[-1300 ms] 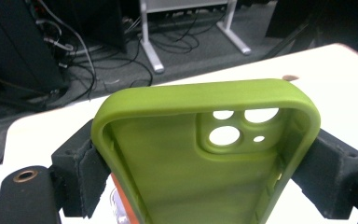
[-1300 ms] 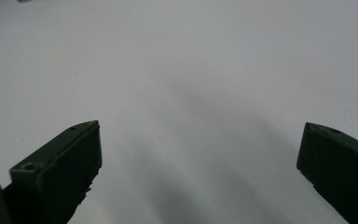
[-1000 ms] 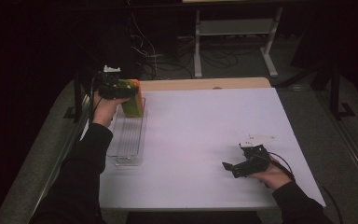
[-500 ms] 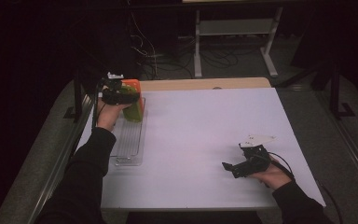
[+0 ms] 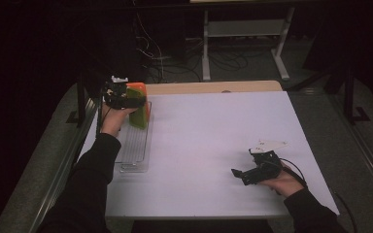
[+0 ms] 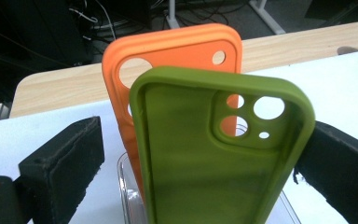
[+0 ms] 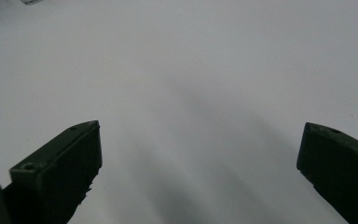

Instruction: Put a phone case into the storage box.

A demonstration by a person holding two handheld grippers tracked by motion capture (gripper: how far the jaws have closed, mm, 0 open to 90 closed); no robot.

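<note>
My left tongs (image 6: 205,154) just opening around olive-green silicone phone case (image 6: 214,158), upright in clear slotted plastic rack (image 5: 135,145) before orange silicone case (image 6: 168,46), apparently released to stand. Right tongs (image 5: 240,173) spread, idle on white bench (image 5: 213,136).

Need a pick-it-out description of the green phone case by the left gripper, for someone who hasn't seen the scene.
Start at the white table and go to its far left corner, where a clear ribbed plastic rack lies along the edge. Two soft silicone phone cases stand upright at the rack's far end, between the left gripper's open jaws. The olive-green phone case is the nearer one, its hollow side towards the gripper; the orange phone case stands behind it.
</note>
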